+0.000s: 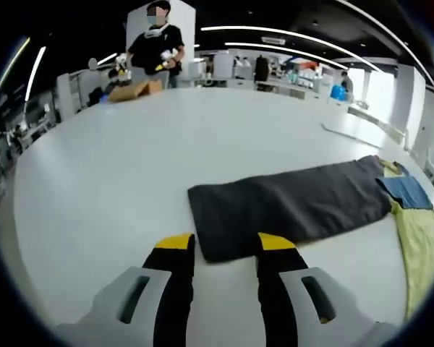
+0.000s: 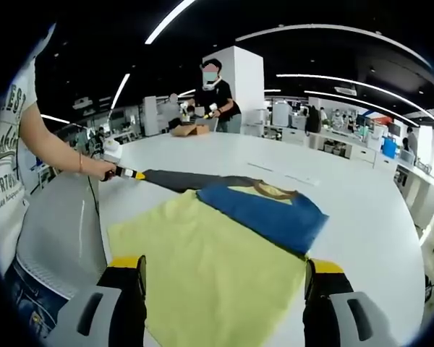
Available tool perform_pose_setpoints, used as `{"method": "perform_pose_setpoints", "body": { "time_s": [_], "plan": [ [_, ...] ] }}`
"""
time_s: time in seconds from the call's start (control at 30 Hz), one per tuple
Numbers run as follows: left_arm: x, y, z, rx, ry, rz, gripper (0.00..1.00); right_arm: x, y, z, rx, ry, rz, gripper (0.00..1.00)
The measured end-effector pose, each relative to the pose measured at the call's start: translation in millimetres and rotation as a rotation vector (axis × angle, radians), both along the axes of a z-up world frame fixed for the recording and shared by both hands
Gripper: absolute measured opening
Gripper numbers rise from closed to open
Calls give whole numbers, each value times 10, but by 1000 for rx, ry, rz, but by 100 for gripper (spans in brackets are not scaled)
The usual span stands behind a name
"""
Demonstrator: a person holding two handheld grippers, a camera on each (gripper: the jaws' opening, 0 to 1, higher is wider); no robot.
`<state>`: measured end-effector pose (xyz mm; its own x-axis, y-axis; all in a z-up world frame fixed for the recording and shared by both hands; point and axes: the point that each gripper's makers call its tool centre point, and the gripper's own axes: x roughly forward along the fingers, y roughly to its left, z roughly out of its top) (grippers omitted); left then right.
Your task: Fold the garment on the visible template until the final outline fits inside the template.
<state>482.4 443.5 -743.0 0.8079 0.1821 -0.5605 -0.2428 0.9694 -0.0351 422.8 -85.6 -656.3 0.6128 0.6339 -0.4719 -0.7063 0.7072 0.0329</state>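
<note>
L gripper [image 1: 226, 246] jaws spread, tips at edge of dark grey sleeve [image 1: 289, 206], which runs toward 2 o'clock. R gripper [image 2: 224, 266] jaws wide apart, yellow garment [image 2: 210, 267] flat on white table [image 2: 347, 195] btwn them; blue panel [image 2: 264, 210] at 12–1. Person [image 2: 215, 94] stands at far side, 12.

A wide white worktop [image 1: 130, 181] fills an open-plan workshop; beyond its far edge stand a white pillar [image 2: 242, 79] and cluttered desks [image 2: 333, 141], under long ceiling strip lights [image 2: 325, 29].
</note>
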Motion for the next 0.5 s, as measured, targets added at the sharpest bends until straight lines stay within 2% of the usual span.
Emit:
{"method": "perform_pose_setpoints", "body": {
  "time_s": [0.07, 0.13, 0.2, 0.33, 0.5],
  "plan": [
    [-19, 29, 1, 18, 10, 24, 26, 13, -4, 4, 6, -1, -10, 89],
    [-37, 75, 6, -17, 7, 85, 22, 13, -3, -4, 8, -1, -14, 89],
    [-67, 108, -1, -10, 37, 104, 14, -7, 23, -16, 15, 5, -8, 88],
    [-61, 107, 2, -23, 67, 125, 12, -43, 90, 17, 73, 19, -3, 88],
    [-80, 111, 18, -33, 77, 154, 9, -26, 70, 28, 68, 10, -5, 89]
  ]
}}
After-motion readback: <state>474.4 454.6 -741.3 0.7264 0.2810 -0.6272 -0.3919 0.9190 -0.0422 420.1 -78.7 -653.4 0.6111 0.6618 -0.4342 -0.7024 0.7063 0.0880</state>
